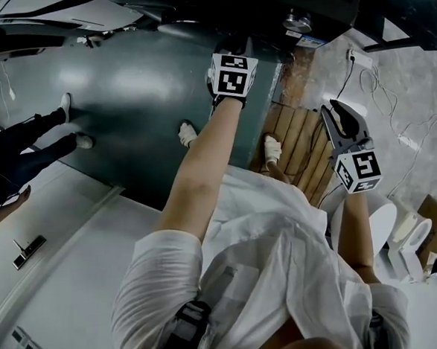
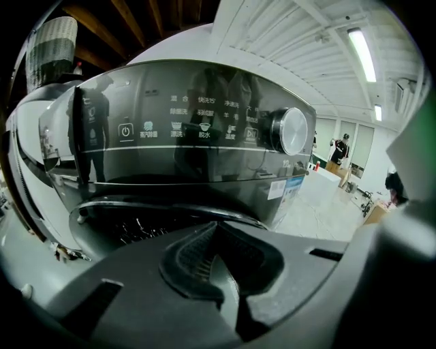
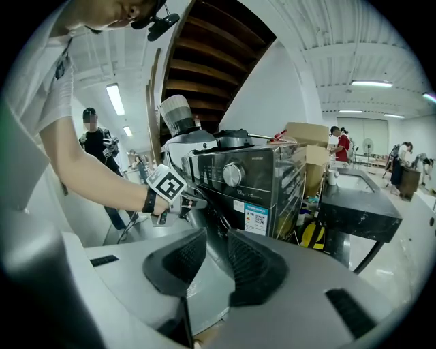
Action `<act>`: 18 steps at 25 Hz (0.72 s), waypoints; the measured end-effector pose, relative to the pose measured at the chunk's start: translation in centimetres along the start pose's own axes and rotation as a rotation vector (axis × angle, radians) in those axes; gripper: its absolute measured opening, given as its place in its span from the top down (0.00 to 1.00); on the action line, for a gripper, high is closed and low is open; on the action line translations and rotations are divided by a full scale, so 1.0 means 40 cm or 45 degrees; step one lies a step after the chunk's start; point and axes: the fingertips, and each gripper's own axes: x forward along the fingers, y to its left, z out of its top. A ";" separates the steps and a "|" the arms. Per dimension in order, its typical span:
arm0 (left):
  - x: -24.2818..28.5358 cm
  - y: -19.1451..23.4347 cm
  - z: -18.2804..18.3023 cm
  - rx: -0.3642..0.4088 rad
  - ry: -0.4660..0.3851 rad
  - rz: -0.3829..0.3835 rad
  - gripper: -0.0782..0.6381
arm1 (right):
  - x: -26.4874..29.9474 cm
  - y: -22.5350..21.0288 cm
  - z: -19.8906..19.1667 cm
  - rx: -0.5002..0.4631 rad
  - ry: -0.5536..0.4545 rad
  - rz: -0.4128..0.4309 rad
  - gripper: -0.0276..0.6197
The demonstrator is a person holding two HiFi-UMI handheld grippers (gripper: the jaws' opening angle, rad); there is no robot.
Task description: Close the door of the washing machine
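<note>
While the left tool [image 2: 219, 269] keeps its jaws pressed together with nothing between them, its tip sits at the front of the washing machine [image 2: 197, 129], just under the control panel and close to the dark rim of the door [image 2: 174, 206]; contact cannot be judged. The right tool [image 3: 206, 262], jaws apart and empty, hangs apart from the washing machine's front. On top of the washing machine stand a ribbed bin [image 3: 177, 112] and a cardboard box [image 3: 306, 133], contents hidden.

left gripper [image 2: 214, 235]: jaws together; stretched forward | right gripper [image 3: 216, 252]: jaws apart; empty; nearer body
</note>
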 end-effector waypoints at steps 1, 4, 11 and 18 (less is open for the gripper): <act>-0.001 -0.001 0.000 -0.007 -0.002 -0.005 0.88 | -0.005 0.000 0.000 -0.001 0.000 -0.003 0.78; -0.003 -0.003 -0.001 -0.020 -0.006 -0.016 0.88 | -0.026 -0.001 -0.006 -0.004 0.003 -0.015 0.78; -0.007 -0.008 -0.005 -0.019 -0.009 -0.077 0.87 | -0.075 0.020 -0.012 -0.012 0.002 -0.047 0.78; -0.100 -0.024 0.015 -0.004 -0.070 -0.081 0.87 | -0.117 0.056 0.005 -0.027 -0.024 -0.040 0.78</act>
